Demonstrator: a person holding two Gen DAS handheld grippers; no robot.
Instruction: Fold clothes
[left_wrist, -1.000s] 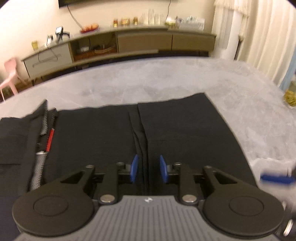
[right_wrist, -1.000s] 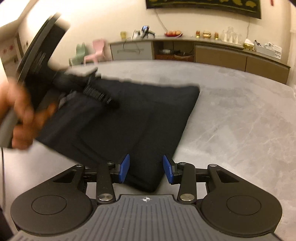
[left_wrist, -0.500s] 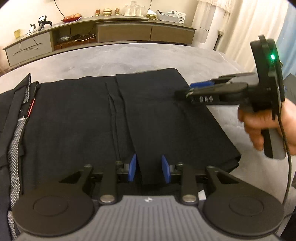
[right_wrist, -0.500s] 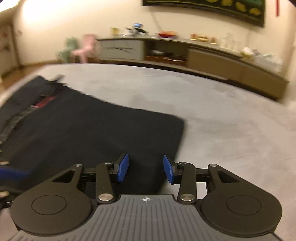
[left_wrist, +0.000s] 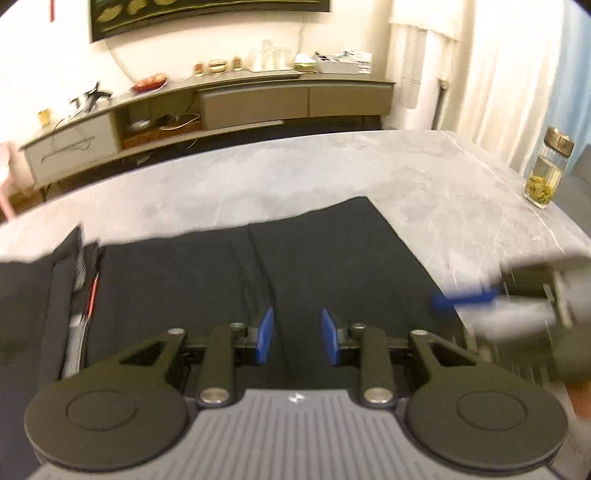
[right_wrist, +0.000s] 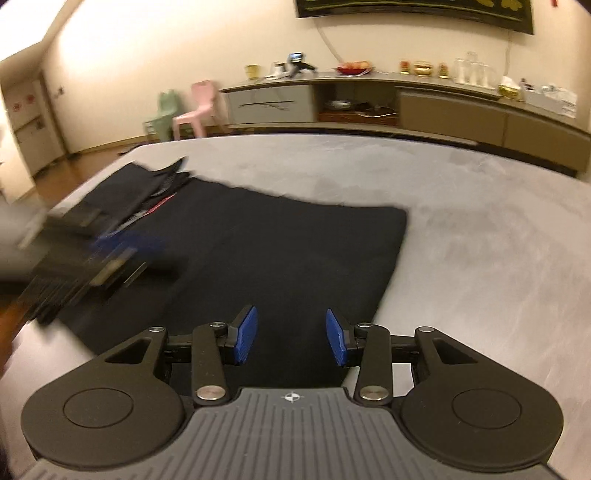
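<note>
- Both hands have shifted since half a second ago: the right gripper (right_wrist: 291, 341), then held well out over the right side of the cloth, now hangs low at the near right hem (blurred in the left wrist view), and the left gripper (left_wrist: 297, 341) has swung so that a glass jar (left_wrist: 546, 173) at the table's far right edge has come into view.
- Black trousers (left_wrist: 332, 266) lie flat on the grey table (left_wrist: 295, 177), already folded once; the waistband with its red tab (left_wrist: 94, 291) lies off beyond the left finger.
- Left gripper's blue pads stand apart with nothing pinched; the centre seam runs just ahead of the left pad.
- Right gripper's pads stand wider, empty, straddling the cloth's near edge; the corner lies just past the right pad.
- Fabric looks soft, light and limp (it will sag between two grips), probably with little slip on the pads.
- Best hold, I judge: both layers together at the hem corners, one per gripper.
</note>
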